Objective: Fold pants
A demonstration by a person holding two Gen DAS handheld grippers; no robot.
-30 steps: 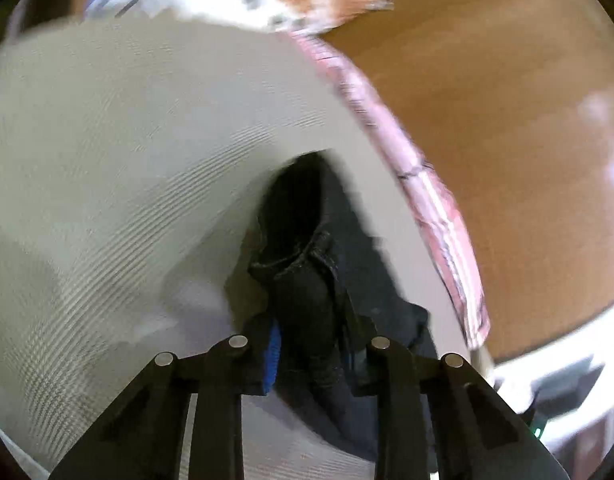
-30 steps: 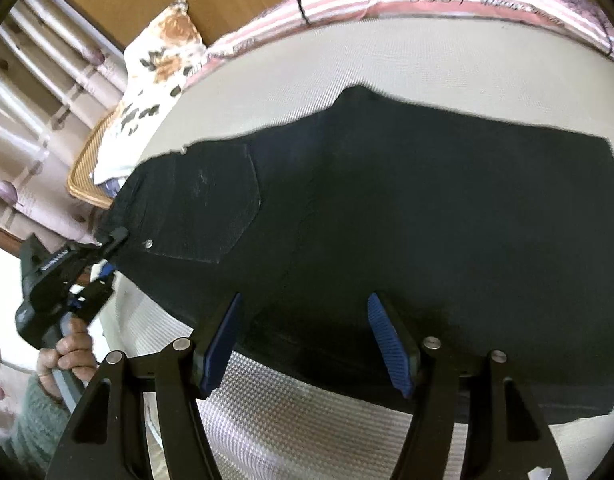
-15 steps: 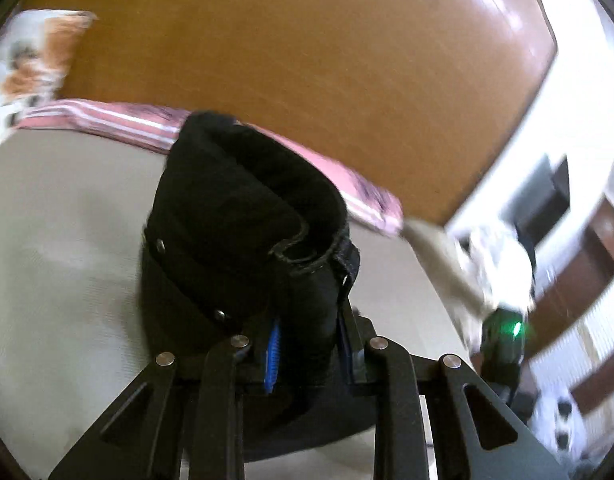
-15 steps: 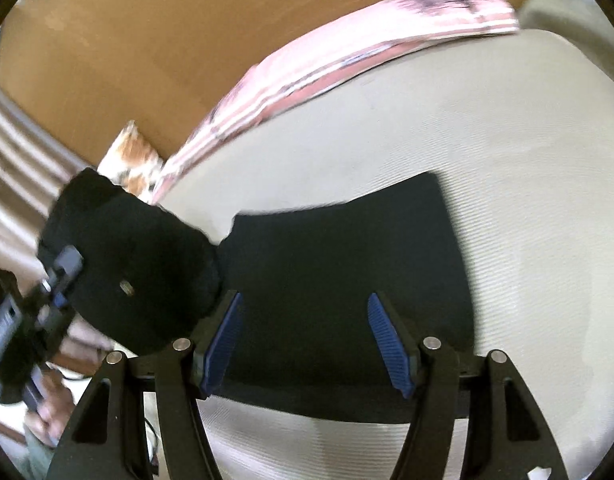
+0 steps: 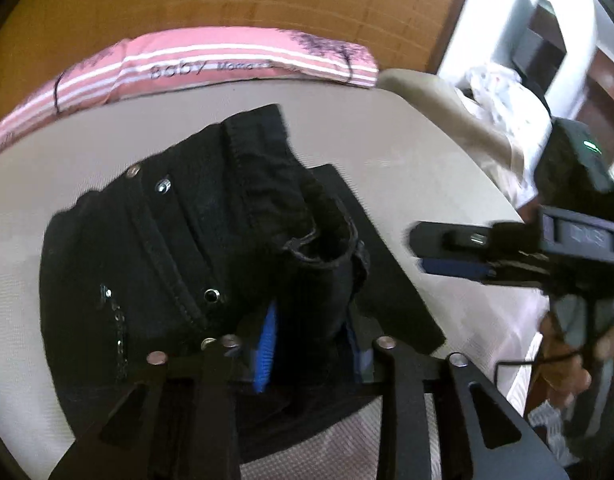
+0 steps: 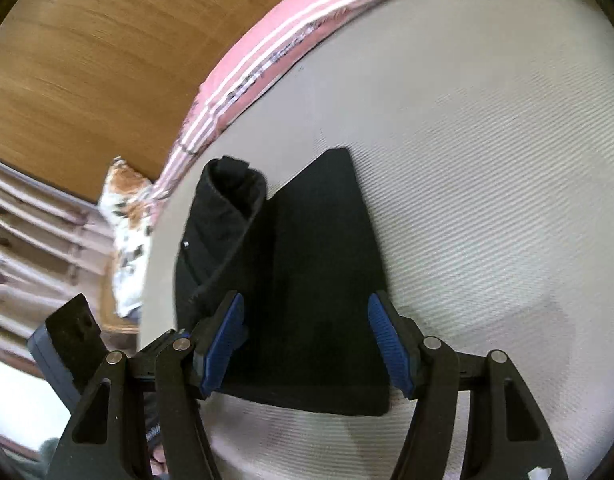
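The black pants (image 5: 195, 256) lie on the bed (image 6: 487, 160), partly doubled over: the waistband end, with its snaps and belt loop, is bunched in a raised roll on top of the flat leg part. In the left wrist view the left gripper (image 5: 311, 344) has that bunched waistband between its fingers (image 5: 267, 344), and the jaws are opening; the cloth looks close to being let go, though a pad may yet touch it.

The right gripper (image 6: 305, 340) hangs over the near edge of the flat leg panel with its fingers (image 6: 223, 340) spread wide to either side of the cloth, clamping nothing.

The long axis of the folded part runs away from both grippers, toward the pink striped pillow (image 5: 211, 64). The roll sits on the left half of the pile, so the left hand is the nearer one to flatten it, while the right is placed to pin or lift the near hem.
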